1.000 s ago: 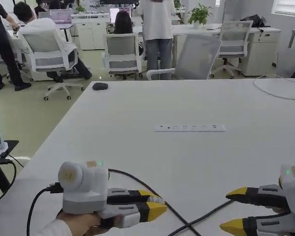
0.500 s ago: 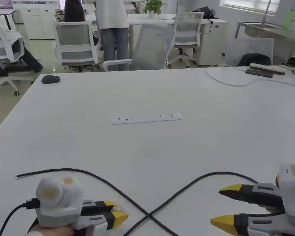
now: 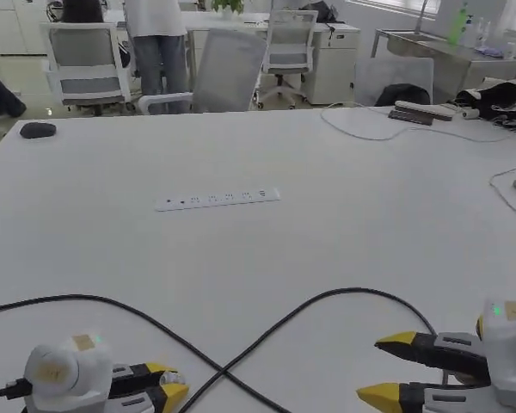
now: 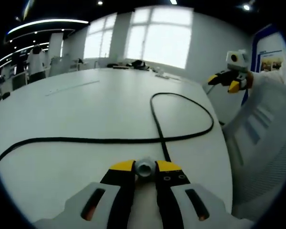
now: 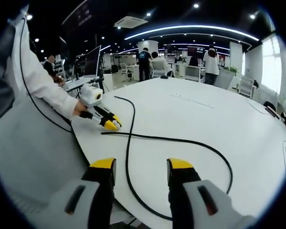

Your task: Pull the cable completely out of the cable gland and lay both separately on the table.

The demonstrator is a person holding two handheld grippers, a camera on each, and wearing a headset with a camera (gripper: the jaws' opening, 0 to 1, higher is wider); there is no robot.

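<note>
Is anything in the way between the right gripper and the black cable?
Nothing visible. The right gripper is open, and the black cable lies on the table, passing between its jaws in the right gripper view. The left gripper, holding the cable gland, is off aside.

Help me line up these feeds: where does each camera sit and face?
Head view: on the headset, looking forward and down across the table; left gripper and right gripper show at the bottom.
Left gripper view: on the left gripper, looking along its jaws, shut on the gland, toward the windows.
Right gripper view: on the right gripper, looking along its open jaws across the table; the person's sleeve shows.
Shared: all three show the cable; each gripper view catches the other gripper.
</note>
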